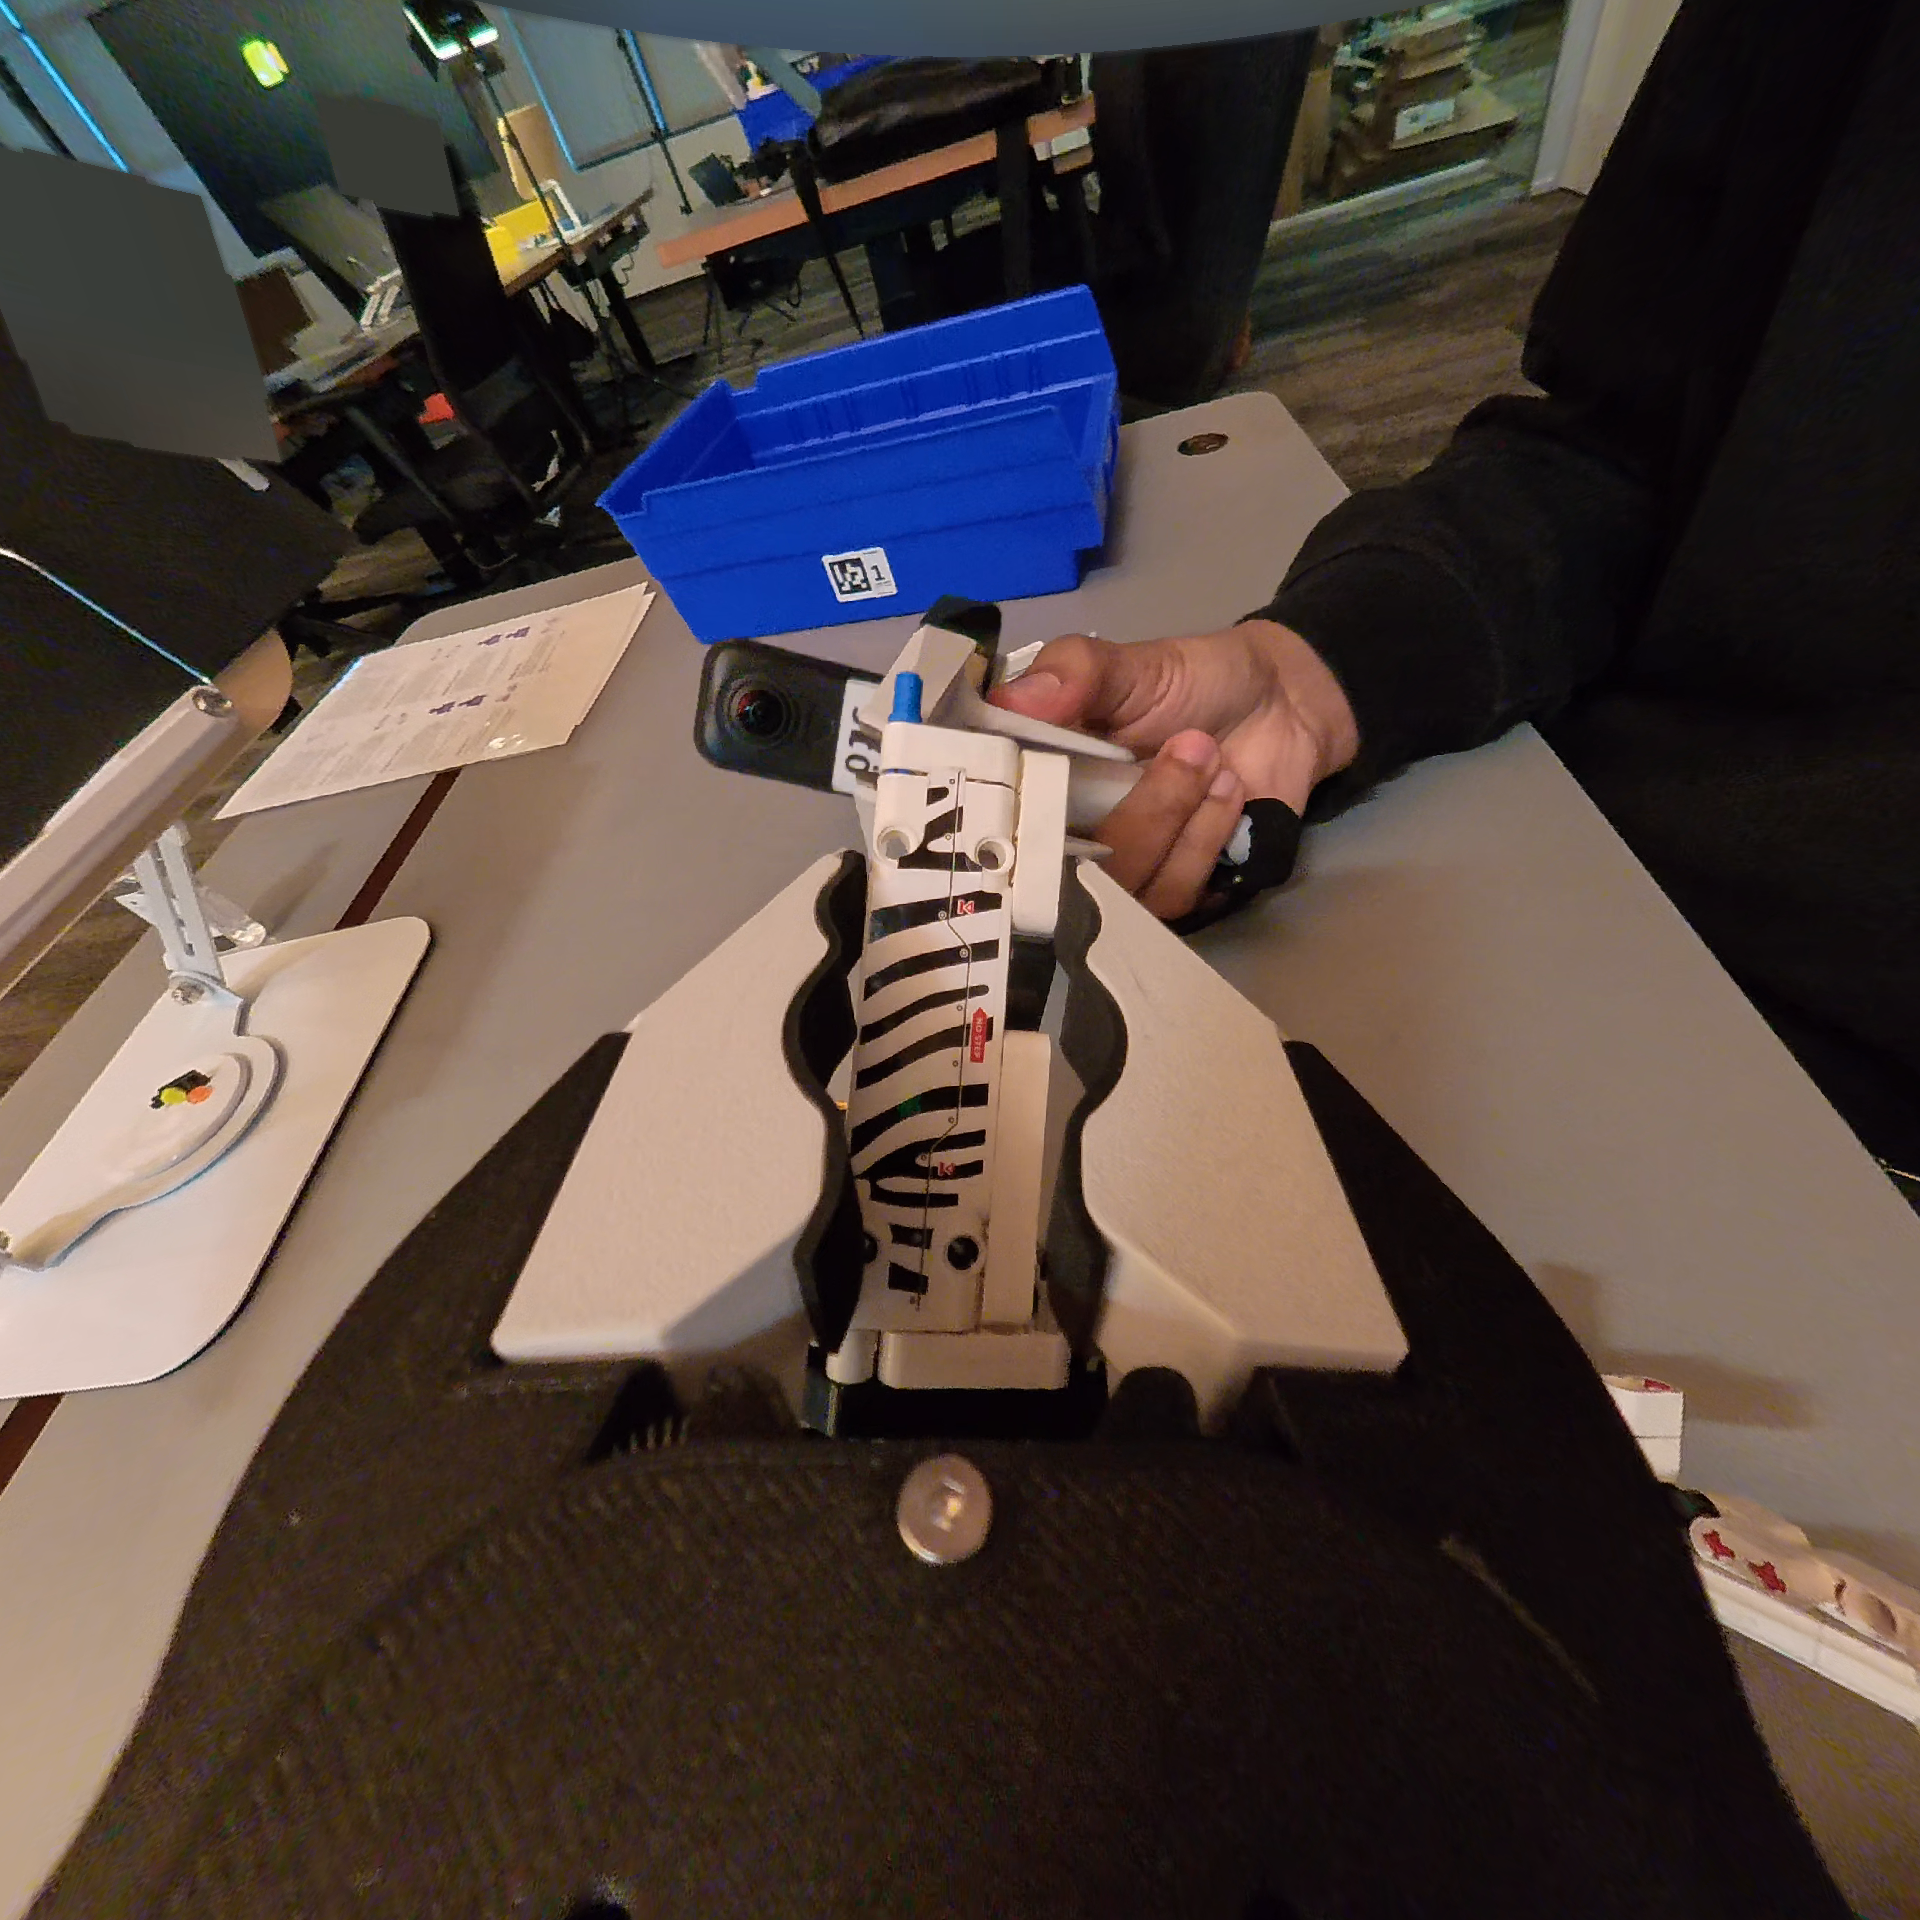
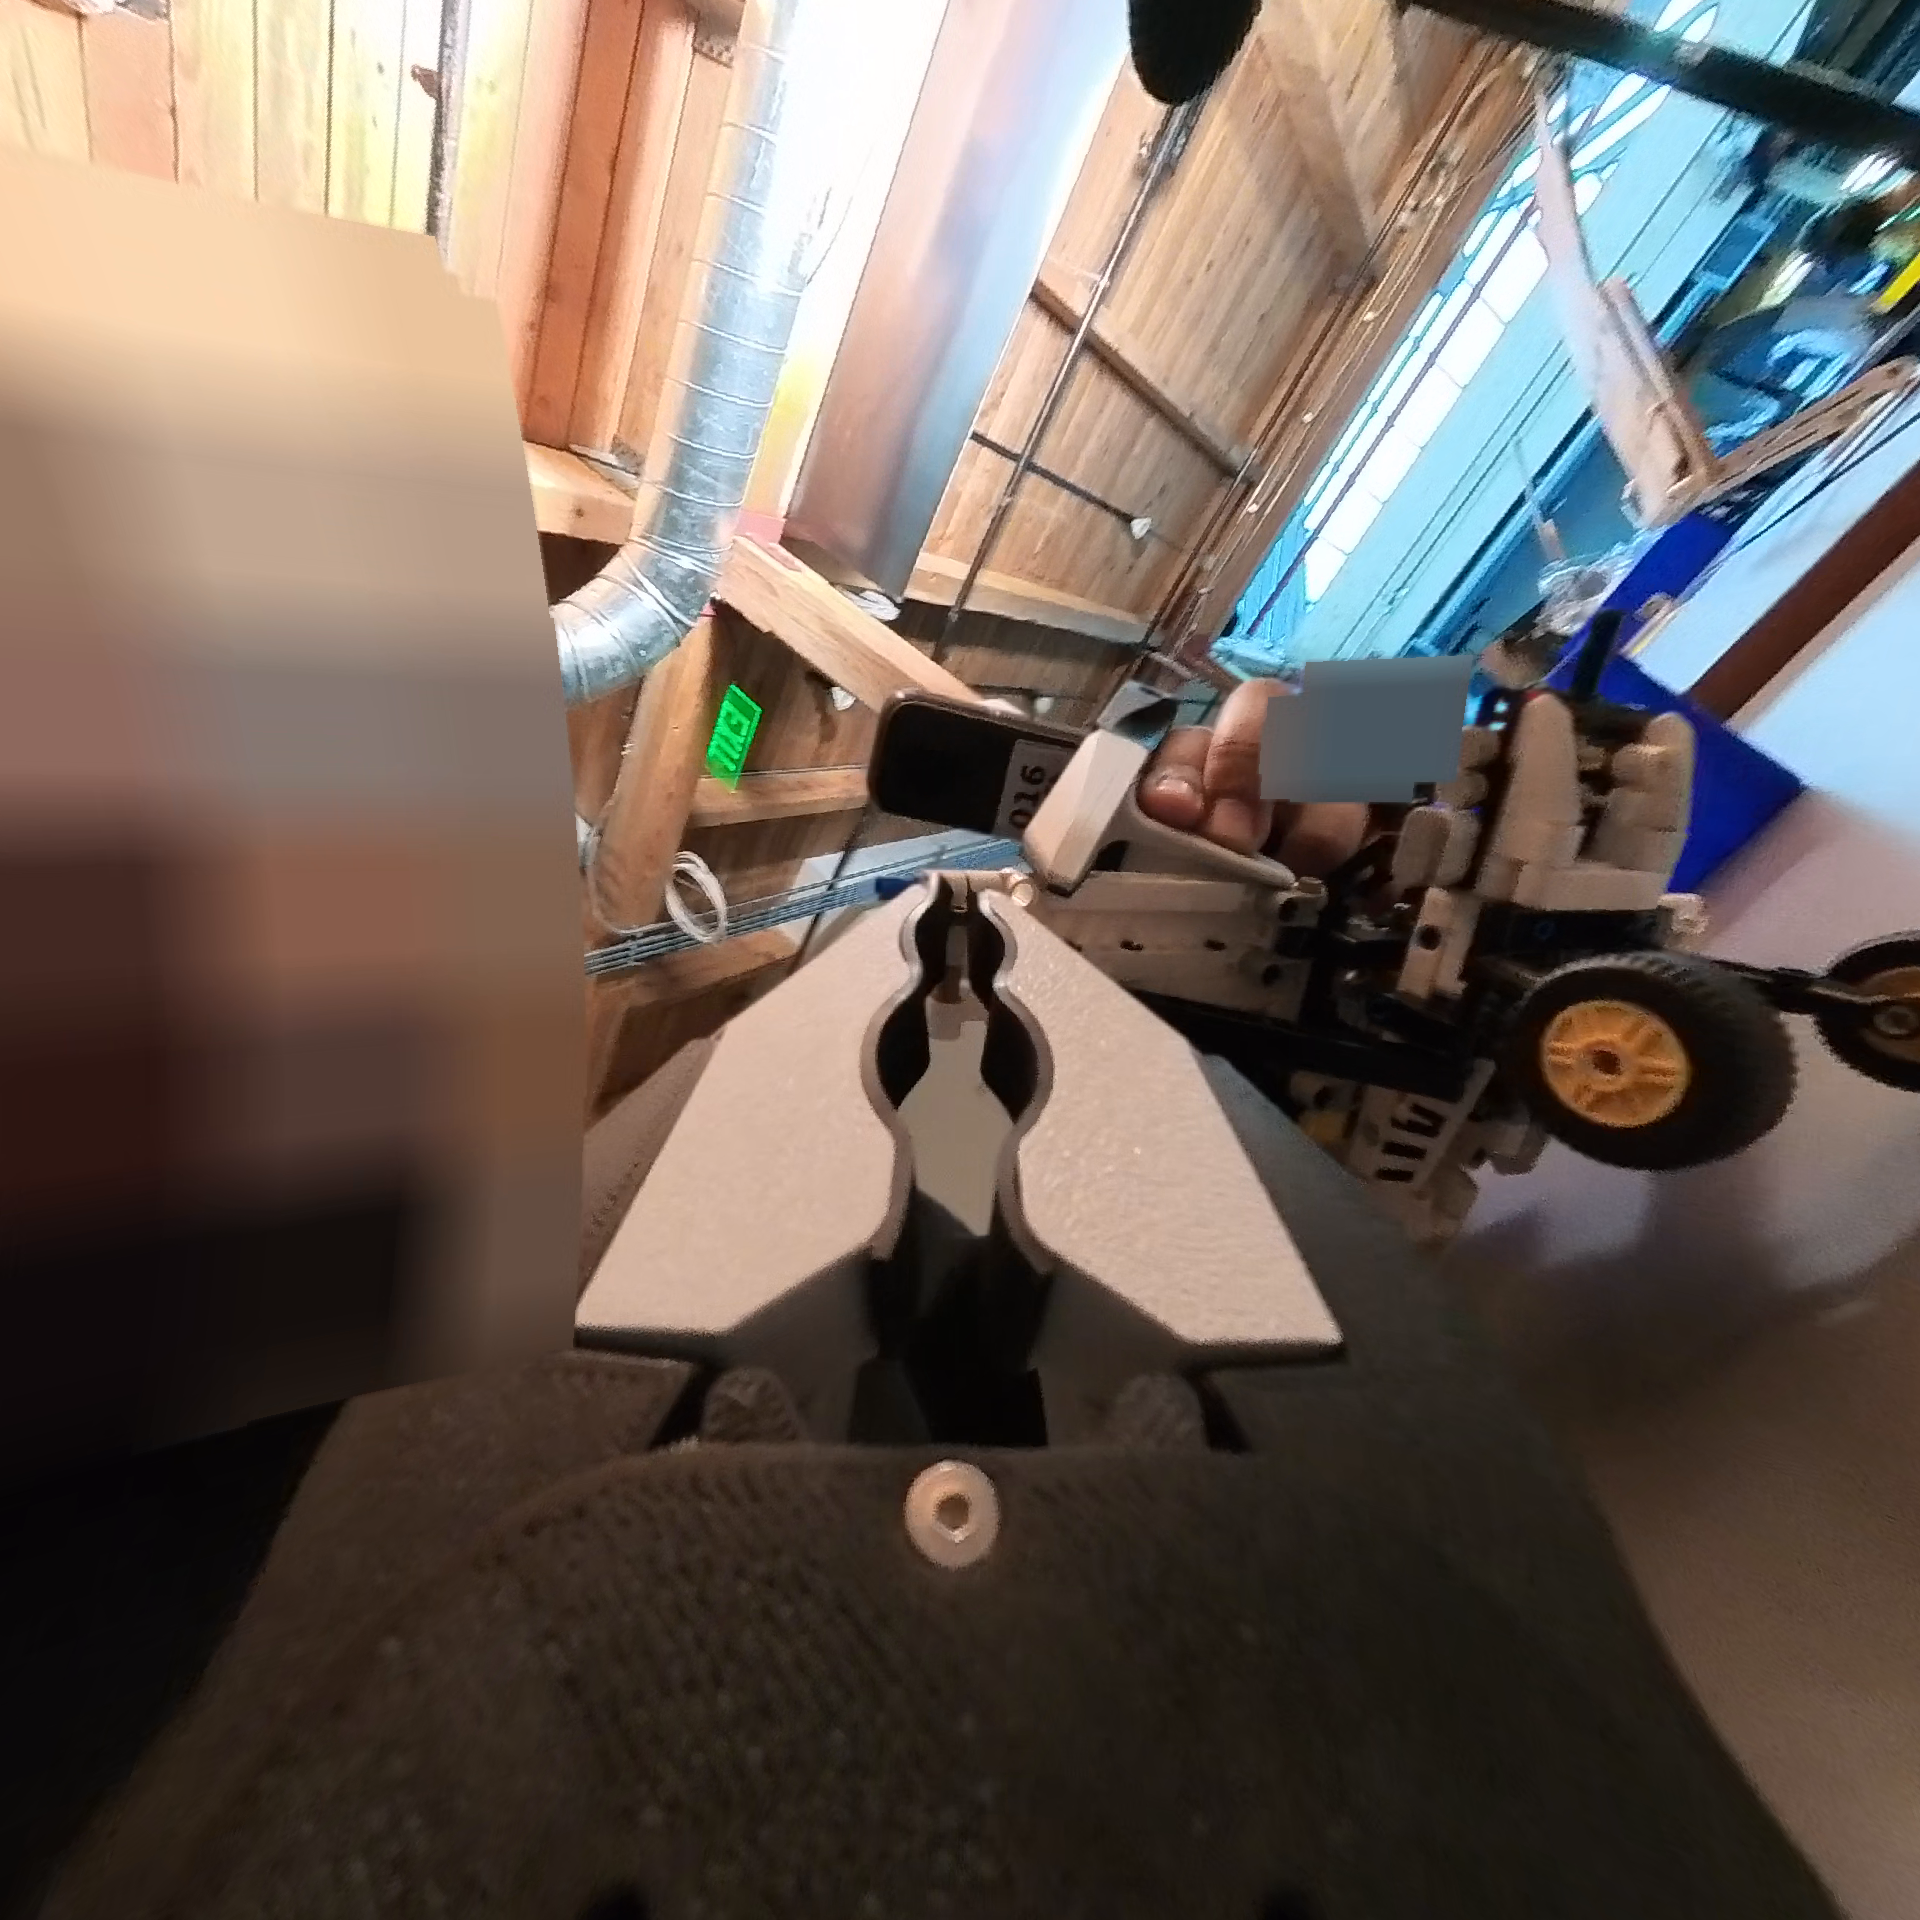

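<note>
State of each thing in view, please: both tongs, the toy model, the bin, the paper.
Left tongs: closed on the model.
Model: gripped along its striped panel, apparently clear of the table.
Right tongs: shut at the model's end by the blue pin; what they pinch is unclear.
Bin: upright, open; the inside that shows is bare.
Paper: lying flat.

Glossy plastic bin point(image 1: 883, 457), matt tabletop point(image 1: 1455, 1039)

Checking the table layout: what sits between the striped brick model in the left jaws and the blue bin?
In the left wrist view, the other gripper's black camera lies between model and blue bin.
</note>
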`<state>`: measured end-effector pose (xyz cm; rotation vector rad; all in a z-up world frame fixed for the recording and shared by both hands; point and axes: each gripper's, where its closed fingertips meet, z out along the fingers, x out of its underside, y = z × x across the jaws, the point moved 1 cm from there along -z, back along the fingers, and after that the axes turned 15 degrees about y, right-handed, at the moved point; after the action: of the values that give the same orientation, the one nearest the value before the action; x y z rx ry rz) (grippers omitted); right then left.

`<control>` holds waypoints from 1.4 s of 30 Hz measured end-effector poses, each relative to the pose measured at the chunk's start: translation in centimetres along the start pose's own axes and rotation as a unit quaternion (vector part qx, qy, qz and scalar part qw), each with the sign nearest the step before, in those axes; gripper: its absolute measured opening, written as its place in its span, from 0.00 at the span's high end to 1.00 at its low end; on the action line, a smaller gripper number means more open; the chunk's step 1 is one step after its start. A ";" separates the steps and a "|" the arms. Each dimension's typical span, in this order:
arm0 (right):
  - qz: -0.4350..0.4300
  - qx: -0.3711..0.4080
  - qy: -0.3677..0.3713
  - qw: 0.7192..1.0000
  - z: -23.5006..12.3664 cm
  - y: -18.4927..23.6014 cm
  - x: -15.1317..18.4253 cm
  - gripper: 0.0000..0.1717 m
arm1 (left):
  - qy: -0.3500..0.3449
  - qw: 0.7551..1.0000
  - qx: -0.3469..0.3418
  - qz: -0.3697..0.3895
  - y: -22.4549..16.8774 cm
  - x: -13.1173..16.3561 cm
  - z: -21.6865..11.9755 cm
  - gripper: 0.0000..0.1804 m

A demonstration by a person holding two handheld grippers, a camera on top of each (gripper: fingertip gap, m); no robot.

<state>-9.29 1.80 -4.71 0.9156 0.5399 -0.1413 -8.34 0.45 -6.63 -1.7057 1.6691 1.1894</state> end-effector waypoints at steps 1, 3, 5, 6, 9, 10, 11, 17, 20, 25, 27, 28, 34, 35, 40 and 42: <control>-0.010 0.013 -0.002 1.000 -0.1 0.0 -0.1 1.00 | 0.000 1.000 -0.002 -0.002 0.1 0.0 0.0 0.81; -0.030 0.039 -0.003 0.999 -0.2 0.0 -0.3 1.00 | -0.001 1.000 -0.005 -0.005 0.2 0.0 0.0 0.80; -0.040 0.047 -0.033 0.998 -0.8 0.2 -1.0 1.00 | -0.001 1.000 -0.006 -0.006 0.3 0.0 0.0 0.80; -0.035 0.032 -0.088 0.995 -2.5 0.7 -2.5 1.00 | -0.008 1.000 0.023 0.008 -0.7 -0.1 -0.2 0.81; -0.088 0.115 -0.109 0.983 -5.9 1.3 -4.0 1.00 | 0.003 1.000 -0.006 0.009 -0.1 0.1 -0.4 0.81; -0.102 0.132 -0.089 0.982 -5.5 1.3 -3.6 1.00 | -0.002 1.000 -0.004 0.008 -0.1 0.0 -0.4 0.81; -0.106 0.136 -0.079 0.982 -5.1 1.2 -3.4 1.00 | -0.006 1.000 0.001 0.002 0.0 0.0 -0.3 0.81; -0.088 0.109 -0.017 0.990 -2.6 0.1 -1.5 1.00 | -0.015 1.000 0.004 -0.003 0.1 0.0 -0.6 0.81; -0.094 0.106 -0.002 0.990 -1.9 0.0 -1.1 0.95 | -0.013 1.000 0.002 -0.001 0.0 0.0 -0.5 0.81; -0.181 0.160 0.008 0.970 -1.8 0.9 -1.1 0.88 | -0.013 1.000 -0.002 -0.003 0.2 0.1 -0.4 0.81; -0.244 0.203 0.032 0.948 -1.3 1.4 -0.8 0.88 | -0.010 1.000 -0.009 -0.003 0.3 0.1 -0.3 0.81; -0.274 0.223 0.045 0.935 -1.1 1.6 -0.7 0.88 | -0.009 1.000 -0.013 -0.002 0.4 0.1 -0.2 0.80; -0.351 0.281 0.050 0.892 -1.3 2.2 -0.9 0.92 | 0.007 1.000 -0.030 0.002 0.7 0.1 0.4 0.80; -0.349 0.281 0.054 0.892 -1.3 2.1 -0.9 0.91 | 0.012 0.999 -0.034 0.003 0.7 0.1 0.5 0.80; -0.352 0.293 0.077 0.886 -1.0 1.4 -0.5 0.92 | 0.036 0.998 -0.052 0.010 0.8 0.1 1.3 0.80; -0.358 0.304 0.081 0.879 -1.1 1.3 -0.5 0.97 | 0.044 0.997 -0.058 0.012 0.8 0.2 1.5 0.80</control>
<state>-9.68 3.39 -4.10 1.3055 1.0091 -0.9593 -9.52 1.47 -7.35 -1.8361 1.7064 1.2628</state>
